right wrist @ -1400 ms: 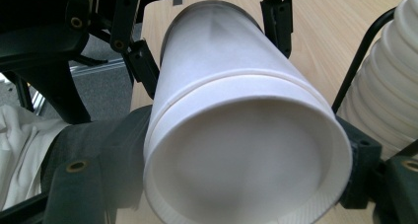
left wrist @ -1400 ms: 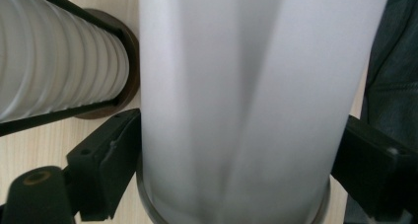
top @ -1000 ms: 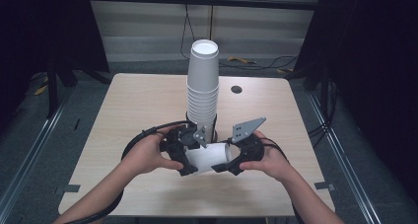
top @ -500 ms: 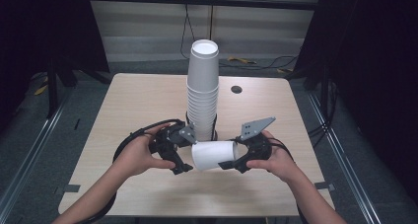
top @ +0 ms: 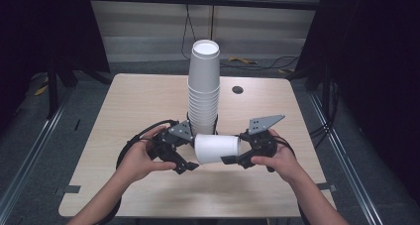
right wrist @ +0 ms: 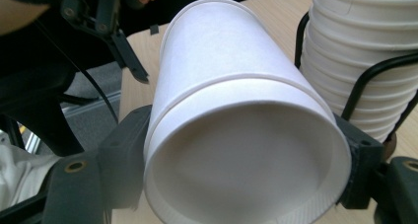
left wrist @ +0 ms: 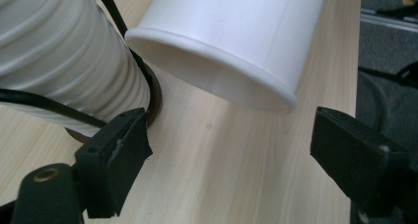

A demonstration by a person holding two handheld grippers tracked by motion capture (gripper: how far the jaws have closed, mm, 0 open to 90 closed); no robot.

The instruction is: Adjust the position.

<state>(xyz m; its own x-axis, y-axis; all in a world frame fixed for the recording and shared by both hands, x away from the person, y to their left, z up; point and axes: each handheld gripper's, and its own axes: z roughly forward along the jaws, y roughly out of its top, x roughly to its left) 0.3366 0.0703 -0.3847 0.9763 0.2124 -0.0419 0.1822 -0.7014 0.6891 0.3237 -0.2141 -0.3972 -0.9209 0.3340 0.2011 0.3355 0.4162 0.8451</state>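
Right gripper (top: 233, 160) clamps white paper cup (top: 217, 148) sideways near tabletop's (top: 124, 106) front edge.
Left gripper (top: 190, 166) jaws apart, holding nothing, beside cup stack (top: 204, 88).

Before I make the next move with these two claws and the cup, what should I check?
1. Right claw grips the cup: ok, a jaw presses each side near its open end.
2. Left claw free: ok, jaws apart, nothing between them.
3. Cup off the table: ok, held sideways above it.
4. Cup stack upright: ok.
5. Cup clear of the cup stack: cannot tell, they sit very close.
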